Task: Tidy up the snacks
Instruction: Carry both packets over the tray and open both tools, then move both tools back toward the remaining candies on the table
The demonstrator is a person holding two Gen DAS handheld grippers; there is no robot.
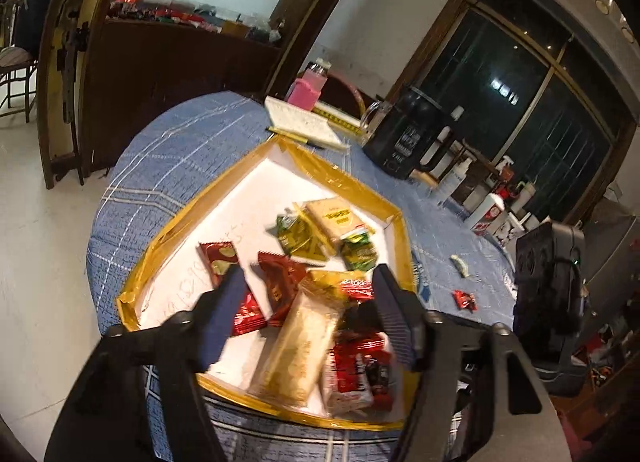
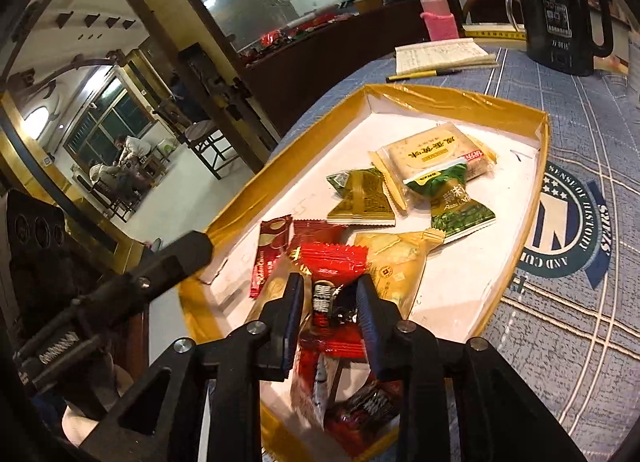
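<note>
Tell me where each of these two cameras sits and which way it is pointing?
Left wrist view: rides on the left tongs, looking along the open fingers, down at the snack tray; the other tool shows at right.
Right wrist view: rides on the right tongs, looking over the tray toward the kettle; its fingers flank a red packet, though contact is unclear.
Shared: tray, green packets, notebook.

The right hand-held gripper [image 2: 329, 294] pinches a red foil snack packet [image 2: 332, 268] above a shallow white tray edged in gold tape [image 2: 460, 101], where green, gold and beige snack wrappers lie on the blue-checked tabletop [image 2: 580, 302].
</note>
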